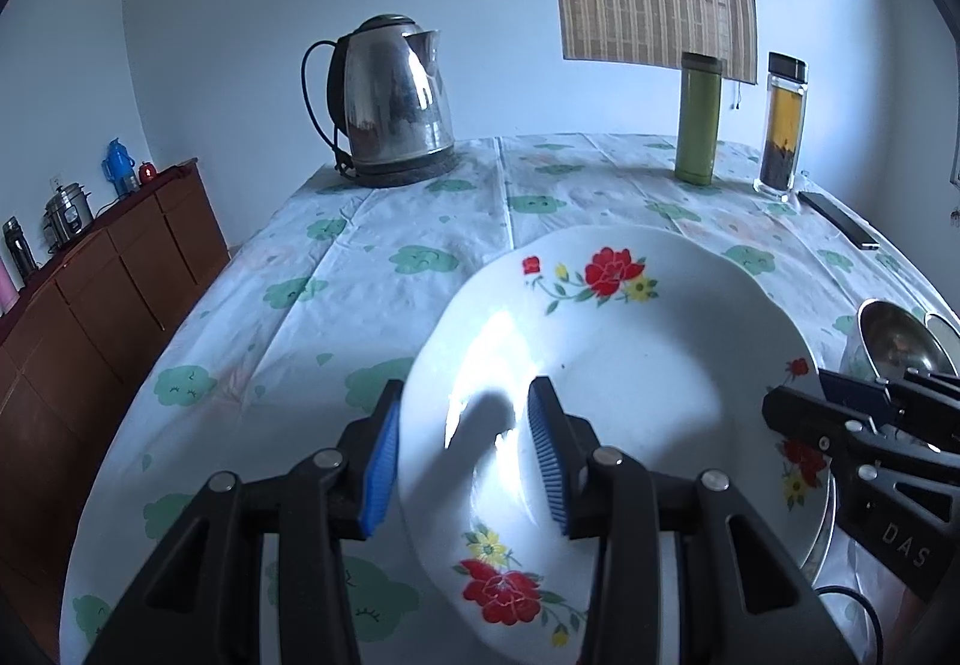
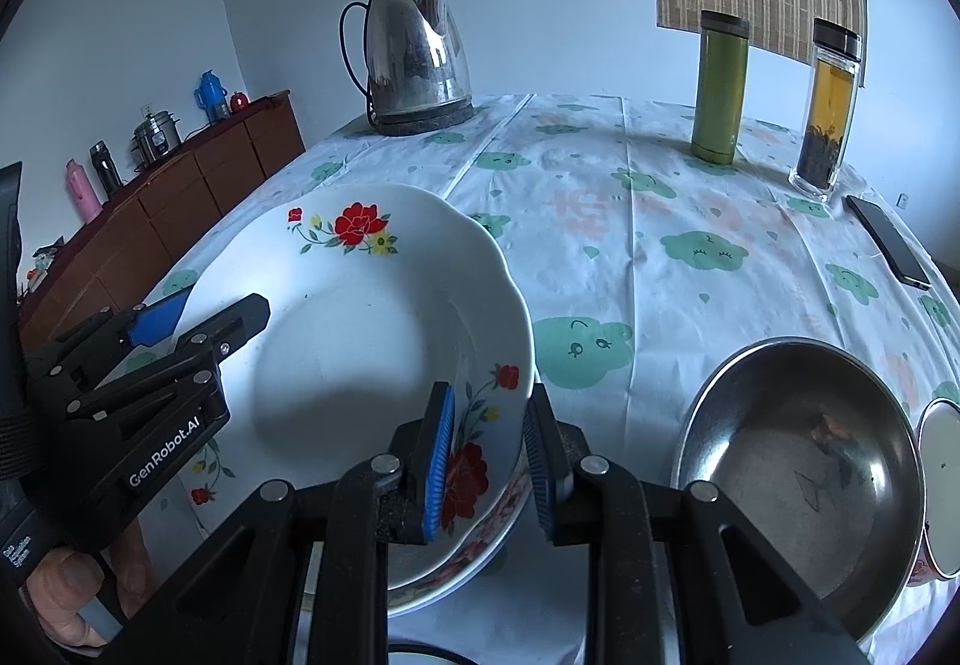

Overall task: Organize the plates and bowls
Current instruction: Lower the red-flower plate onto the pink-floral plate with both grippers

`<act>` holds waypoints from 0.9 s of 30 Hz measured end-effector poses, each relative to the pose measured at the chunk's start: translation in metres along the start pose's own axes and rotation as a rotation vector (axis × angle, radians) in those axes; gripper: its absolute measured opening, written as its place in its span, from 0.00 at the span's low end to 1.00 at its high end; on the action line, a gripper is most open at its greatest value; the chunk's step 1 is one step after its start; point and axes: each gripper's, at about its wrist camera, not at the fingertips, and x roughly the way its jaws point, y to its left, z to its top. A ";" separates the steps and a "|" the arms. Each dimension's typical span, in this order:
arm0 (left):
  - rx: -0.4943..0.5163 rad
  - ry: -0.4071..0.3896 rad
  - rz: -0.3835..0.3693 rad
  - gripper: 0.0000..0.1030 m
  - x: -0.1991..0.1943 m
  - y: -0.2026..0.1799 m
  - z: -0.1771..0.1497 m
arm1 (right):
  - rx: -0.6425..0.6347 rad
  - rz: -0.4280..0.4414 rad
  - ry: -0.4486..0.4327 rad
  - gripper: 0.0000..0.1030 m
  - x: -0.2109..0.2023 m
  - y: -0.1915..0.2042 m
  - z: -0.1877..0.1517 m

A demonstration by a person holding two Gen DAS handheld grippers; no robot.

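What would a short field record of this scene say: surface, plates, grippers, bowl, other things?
surface: table with a cloud-print cloth
plate: white, floral, over a lower plate
left gripper: closed on the plate's left rim
right gripper: closed on its right rim
bowl: steel, right of the plates
far side: kettle, flask, jar, phone

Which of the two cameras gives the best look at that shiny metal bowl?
The right wrist view: the metal bowl shows nearly whole, rim and inside. The left wrist view catches only a sliver of it behind the right gripper.
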 end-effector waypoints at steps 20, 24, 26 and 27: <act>-0.010 0.024 0.001 0.38 0.006 0.004 -0.002 | -0.057 -0.032 0.009 0.26 0.004 0.008 -0.002; -0.018 0.033 0.000 0.38 0.008 0.006 -0.003 | -0.079 -0.044 0.014 0.27 0.006 0.013 -0.003; -0.021 0.035 0.000 0.38 0.008 0.007 -0.003 | -0.083 -0.042 0.020 0.27 0.007 0.013 -0.004; -0.021 0.036 -0.001 0.38 0.008 0.007 -0.004 | -0.083 -0.040 0.023 0.27 0.008 0.013 -0.005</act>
